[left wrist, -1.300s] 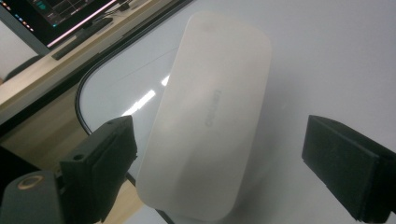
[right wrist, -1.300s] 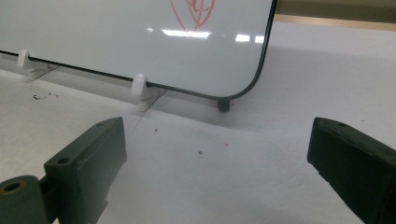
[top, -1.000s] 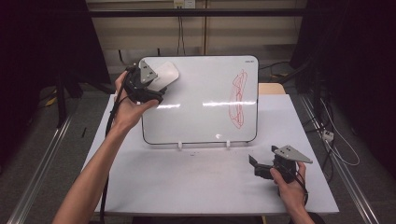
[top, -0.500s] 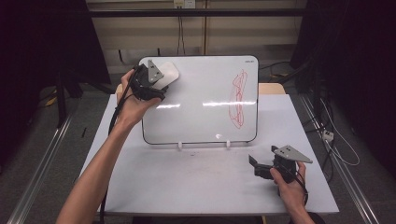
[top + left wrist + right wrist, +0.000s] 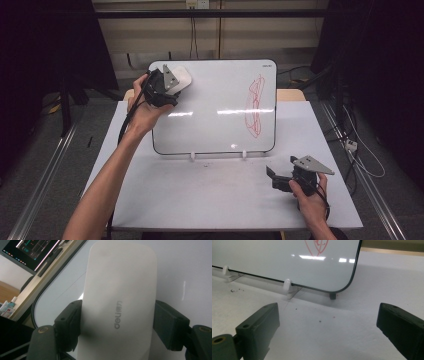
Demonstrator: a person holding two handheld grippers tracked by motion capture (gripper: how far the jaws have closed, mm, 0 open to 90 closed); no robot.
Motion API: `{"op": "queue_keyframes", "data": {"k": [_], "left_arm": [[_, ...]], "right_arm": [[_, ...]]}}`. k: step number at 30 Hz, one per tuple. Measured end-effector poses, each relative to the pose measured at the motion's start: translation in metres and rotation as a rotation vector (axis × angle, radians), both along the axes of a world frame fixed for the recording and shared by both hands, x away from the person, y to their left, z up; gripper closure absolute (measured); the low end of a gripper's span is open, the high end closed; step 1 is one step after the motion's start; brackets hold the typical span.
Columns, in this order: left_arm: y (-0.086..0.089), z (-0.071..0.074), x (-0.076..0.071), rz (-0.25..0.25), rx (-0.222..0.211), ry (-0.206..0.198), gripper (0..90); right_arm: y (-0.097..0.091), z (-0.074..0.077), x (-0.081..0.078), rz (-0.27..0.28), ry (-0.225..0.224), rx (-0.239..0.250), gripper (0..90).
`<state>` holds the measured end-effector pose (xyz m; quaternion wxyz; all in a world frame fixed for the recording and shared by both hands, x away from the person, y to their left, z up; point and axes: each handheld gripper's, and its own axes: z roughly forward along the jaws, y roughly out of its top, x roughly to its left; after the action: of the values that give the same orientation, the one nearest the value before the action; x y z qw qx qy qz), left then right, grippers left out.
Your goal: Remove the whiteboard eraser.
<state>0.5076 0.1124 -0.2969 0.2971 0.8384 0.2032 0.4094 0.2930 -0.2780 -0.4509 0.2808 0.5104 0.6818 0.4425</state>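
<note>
Your left gripper (image 5: 172,85) sits at the upper left corner of the whiteboard (image 5: 220,125), and its jaws have just been closing on the white eraser (image 5: 181,77). From the high view you see little more than the eraser's pale end poking out beyond the grey plate, lying on the board's surface. The left gripper view gives what that one hides: both black pads press against the long sides of the eraser (image 5: 118,305), which runs up between them with a grey brand mark on its face, and the board's dark rounded edge curves past at the left. Your left forearm reaches in diagonally from the bottom left, wrist bent so your hand (image 5: 145,107) wraps the gripper body from below, with the cable trailing down along your arm.

Further right on the board, the red scribble (image 5: 256,105) stands untouched, well apart from the eraser.

Your right gripper (image 5: 277,177) rests low on the white table (image 5: 200,200), near its front right corner, pointing left. The right gripper view shows its jaws spread wide with nothing between them, looking at the board's lower edge, its white clip feet (image 5: 287,285) and the bottom of the scribble. Your right hand (image 5: 310,197) grips it from behind, wrist roughly straight.
</note>
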Motion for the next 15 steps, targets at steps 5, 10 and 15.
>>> {"op": "queue_keyframes", "data": {"k": [5, 10, 15], "left_arm": [[-0.0010, 0.0012, -0.0010, 0.000, 0.018, 0.003, 29.4], [-0.0018, 0.0033, -0.0010, 0.013, 0.008, 0.029, 30.0], [-0.0013, 0.0059, -0.0006, 0.025, -0.011, 0.059, 30.2]], "right_arm": [[-0.0001, -0.0002, 0.0001, 0.000, 0.000, -0.002, 4.6], [0.0000, -0.0002, 0.0003, -0.001, 0.000, -0.001, 4.6], [-0.0002, 0.0000, 0.0000, -0.001, -0.001, -0.001, 4.6]]}}
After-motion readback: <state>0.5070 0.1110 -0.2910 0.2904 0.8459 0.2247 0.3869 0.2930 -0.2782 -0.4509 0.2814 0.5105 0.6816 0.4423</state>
